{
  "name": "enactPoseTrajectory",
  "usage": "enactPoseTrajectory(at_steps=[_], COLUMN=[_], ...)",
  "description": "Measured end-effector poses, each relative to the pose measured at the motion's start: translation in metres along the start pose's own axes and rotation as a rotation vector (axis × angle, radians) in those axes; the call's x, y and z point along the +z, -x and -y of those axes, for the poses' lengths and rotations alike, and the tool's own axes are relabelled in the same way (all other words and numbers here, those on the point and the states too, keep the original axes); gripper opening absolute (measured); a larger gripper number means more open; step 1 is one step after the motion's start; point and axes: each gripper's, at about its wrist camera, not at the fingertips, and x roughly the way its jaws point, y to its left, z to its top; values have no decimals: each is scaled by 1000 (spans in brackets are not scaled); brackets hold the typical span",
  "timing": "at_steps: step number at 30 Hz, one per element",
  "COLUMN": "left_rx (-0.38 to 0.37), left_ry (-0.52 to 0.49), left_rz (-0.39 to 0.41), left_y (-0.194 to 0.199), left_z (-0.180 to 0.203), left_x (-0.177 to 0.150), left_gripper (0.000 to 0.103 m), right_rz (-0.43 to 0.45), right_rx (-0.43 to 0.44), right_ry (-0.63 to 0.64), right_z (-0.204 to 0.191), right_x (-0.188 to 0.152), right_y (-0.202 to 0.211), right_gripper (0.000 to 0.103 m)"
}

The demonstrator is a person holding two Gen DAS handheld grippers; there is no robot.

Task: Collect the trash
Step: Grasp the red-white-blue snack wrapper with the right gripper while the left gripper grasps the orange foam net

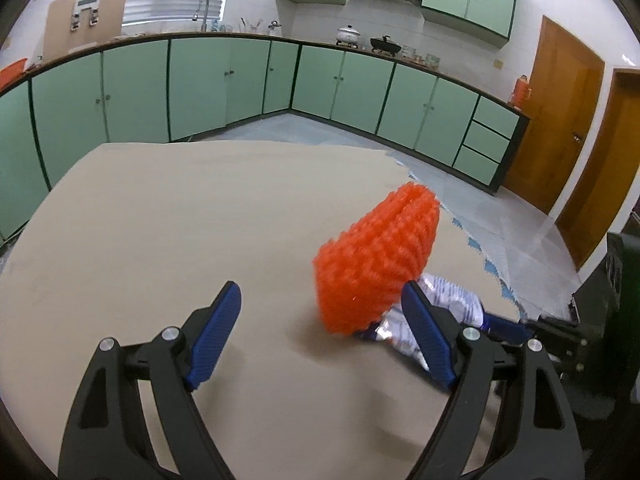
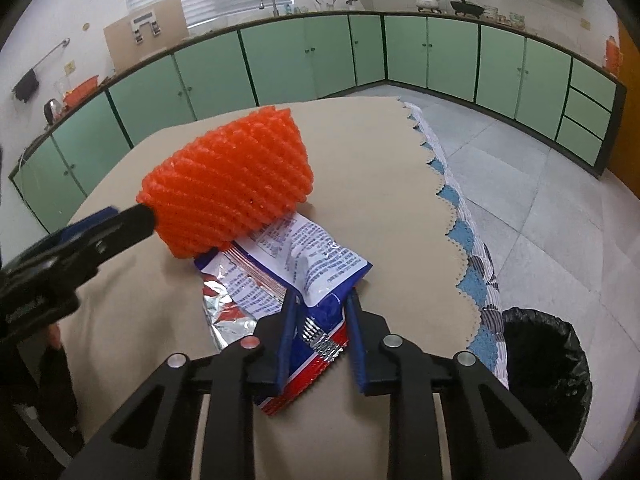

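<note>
Right gripper (image 2: 322, 300) pinches the wrapper (image 2: 296, 264); orange foam net (image 2: 228, 184) overlaps it; left gripper (image 1: 320, 304) wide.

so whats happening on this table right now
A person with a gripper in each hand is clearing trash. The right gripper has its jaws around the end of a foil snack wrapper lying on the table. The left gripper is open beside an orange foam net. A black-lined bin waits by the table's edge.
</note>
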Motion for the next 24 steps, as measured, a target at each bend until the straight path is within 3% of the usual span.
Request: enactPoseTrajectory(at_steps=[3, 7, 10, 24], left_rx=[0, -19, -24, 41], left_ry=[-2, -6, -21, -15], left_rz=[-13, -32, -16, 18], left_y=[-13, -22, -18, 22], left_z=[5, 9, 12, 6], left_x=[5, 7, 3, -16], left_gripper=[77, 38, 23, 19], right_rz=[0, -2, -3, 25], right_rx=[11, 20, 20, 0], right_ry=[-10, -17, -16, -20], right_z=[3, 5, 8, 5], right_x=[-1, -1, 1, 0], right_y=[0, 1, 1, 7], right_gripper=[24, 24, 24, 24])
